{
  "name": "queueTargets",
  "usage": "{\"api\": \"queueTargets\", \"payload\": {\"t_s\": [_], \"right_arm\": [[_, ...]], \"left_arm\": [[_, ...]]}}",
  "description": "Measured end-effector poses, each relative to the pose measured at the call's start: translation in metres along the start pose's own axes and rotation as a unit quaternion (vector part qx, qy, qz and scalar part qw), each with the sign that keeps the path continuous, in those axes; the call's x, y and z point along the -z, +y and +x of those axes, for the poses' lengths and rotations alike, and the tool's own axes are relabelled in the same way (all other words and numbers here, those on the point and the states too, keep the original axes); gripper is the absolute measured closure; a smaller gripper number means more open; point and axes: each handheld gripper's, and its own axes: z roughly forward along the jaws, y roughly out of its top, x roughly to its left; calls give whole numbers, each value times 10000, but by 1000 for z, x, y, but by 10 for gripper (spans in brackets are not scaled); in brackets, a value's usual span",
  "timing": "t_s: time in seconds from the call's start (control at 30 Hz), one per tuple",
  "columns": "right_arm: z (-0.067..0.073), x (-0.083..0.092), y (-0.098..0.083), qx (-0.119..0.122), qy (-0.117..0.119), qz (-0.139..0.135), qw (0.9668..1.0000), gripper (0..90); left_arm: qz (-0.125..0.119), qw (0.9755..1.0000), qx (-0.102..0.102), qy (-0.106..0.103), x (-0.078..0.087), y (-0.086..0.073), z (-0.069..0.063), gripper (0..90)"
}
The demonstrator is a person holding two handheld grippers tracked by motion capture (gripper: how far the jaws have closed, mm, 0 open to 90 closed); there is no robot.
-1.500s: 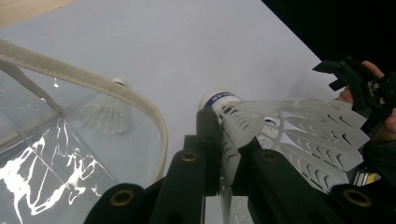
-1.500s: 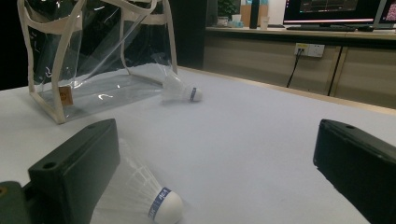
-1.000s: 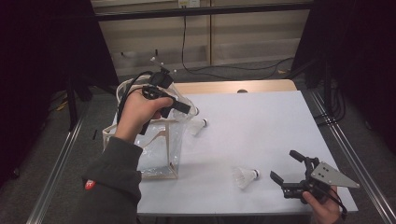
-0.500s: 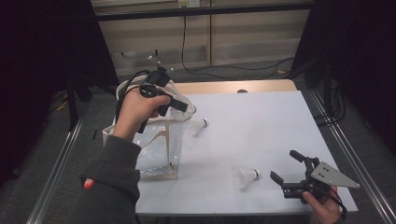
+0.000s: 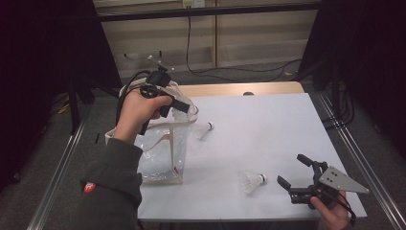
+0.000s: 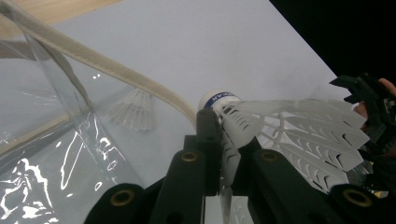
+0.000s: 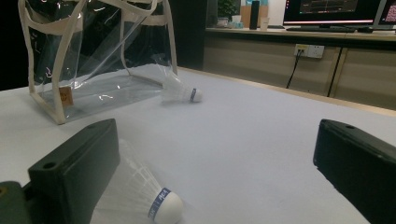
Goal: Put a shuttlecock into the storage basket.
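My left gripper [image 5: 187,108] hovers above the right rim of a clear plastic bag [image 5: 158,151] with cream edging, at the table's left. It is shut on the feather skirt of a white shuttlecock [image 6: 299,130], whose cork points away from me. In the left gripper view the bag's rim [image 6: 116,74] runs just below the left gripper [image 6: 219,128]. A second shuttlecock [image 5: 205,129] lies on the table right of the bag. A third shuttlecock [image 5: 251,181] lies near the front, just left of my open right gripper [image 5: 291,170]. In the right gripper view that shuttlecock [image 7: 144,196] rests by the left jaw of the right gripper [image 7: 217,135].
The white table top [image 5: 268,129] has a wooden strip along its far edge. Beyond the table's far side, cables run along the floor. Metal rails flank the table on both sides. In the right gripper view the bag [image 7: 93,56] stands far left with the second shuttlecock [image 7: 180,91] beside it.
My left hand has shifted very slightly over the bag's rim with the shuttlecock still held. The right gripper and the loose shuttlecocks have not moved.
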Motion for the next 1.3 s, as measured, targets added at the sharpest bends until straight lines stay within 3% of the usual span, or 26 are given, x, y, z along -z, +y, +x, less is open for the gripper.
{"api": "queueTargets", "payload": {"t_s": [1.3], "right_arm": [[0, 0, 0, -22, 24, -2, 10000, 3]], "left_arm": [[-81, 9992, 199, 349, 5, 2, 23, 868]]}}
